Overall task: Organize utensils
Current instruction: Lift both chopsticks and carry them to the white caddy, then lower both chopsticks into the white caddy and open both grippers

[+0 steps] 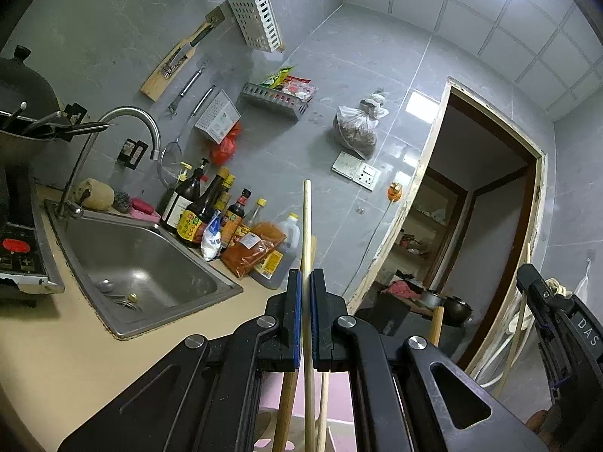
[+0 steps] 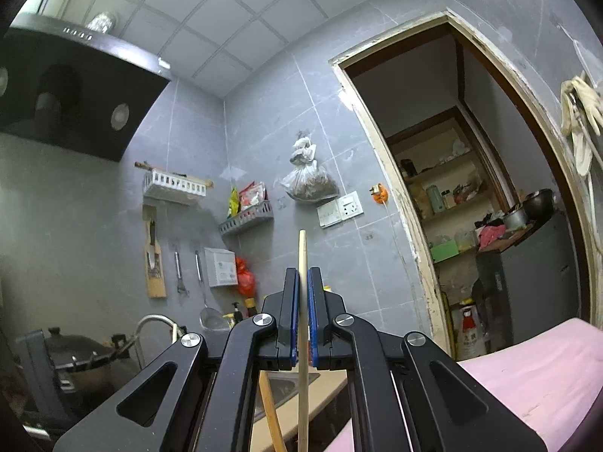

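My left gripper (image 1: 305,275) is shut on a pale wooden chopstick (image 1: 307,226) that stands upright between its blue pads, its top end above the fingers. More wooden sticks (image 1: 284,406) show below the gripper. My right gripper (image 2: 303,273) is shut on another pale wooden chopstick (image 2: 302,252), also upright; this gripper also shows at the right edge of the left wrist view (image 1: 527,275). A white slotted utensil holder (image 1: 256,19) hangs on the grey tiled wall, also in the right wrist view (image 2: 175,184).
A steel sink (image 1: 143,263) with a curved tap (image 1: 128,128) is set in the beige counter (image 1: 56,358). Sauce bottles (image 1: 211,207) stand behind it. A pot (image 2: 79,358) sits at the left. A pink surface (image 2: 527,369) lies at the right, beside an open doorway (image 2: 471,188).
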